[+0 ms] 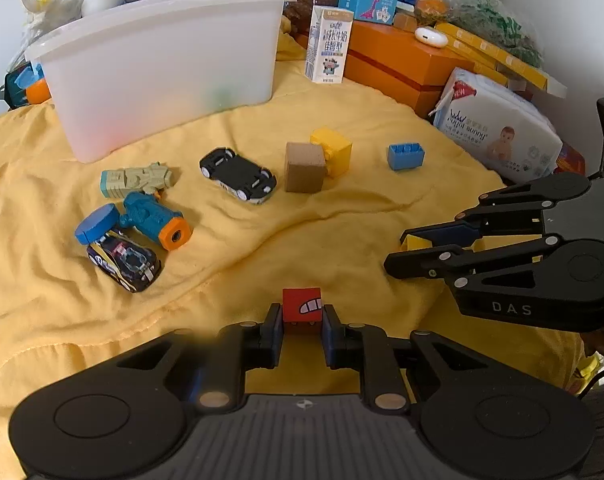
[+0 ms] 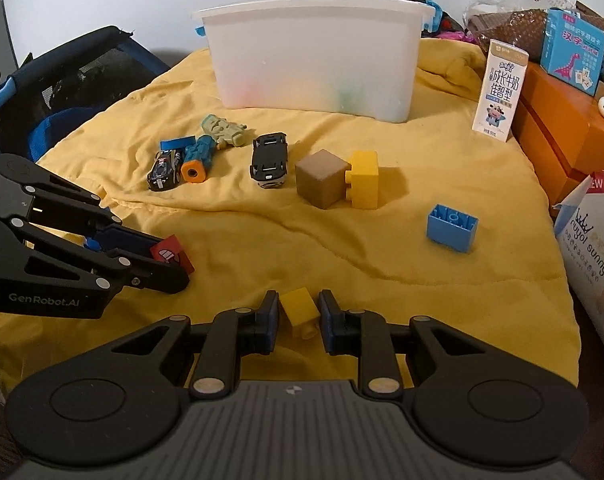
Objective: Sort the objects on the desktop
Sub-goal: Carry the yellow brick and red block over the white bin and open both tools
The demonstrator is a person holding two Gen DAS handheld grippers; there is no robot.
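Toys for sorting are lying scattered on a yellow cloth [image 2: 341, 248], ahead of a white plastic bin [image 2: 313, 60] standing at the back. Left to right in the right wrist view: the left gripper [image 2: 174, 258] is clamping a red block [image 2: 172, 254] printed with a toothy mouth; a dark toy car [image 2: 164, 168], a blue toy gun [image 2: 198, 158] and a pale green toy [image 2: 224, 130] are lying bunched together; an overturned black car [image 2: 270, 160] is resting apart; a brown cube [image 2: 321, 178] is touching a large yellow brick [image 2: 363, 180]; a blue brick [image 2: 451, 228] is sitting alone. In front, the right gripper [image 2: 299, 312] is pinching a small yellow brick [image 2: 300, 310]. A milk carton [image 2: 499, 92] is standing by an orange box [image 2: 557, 128] at the right.
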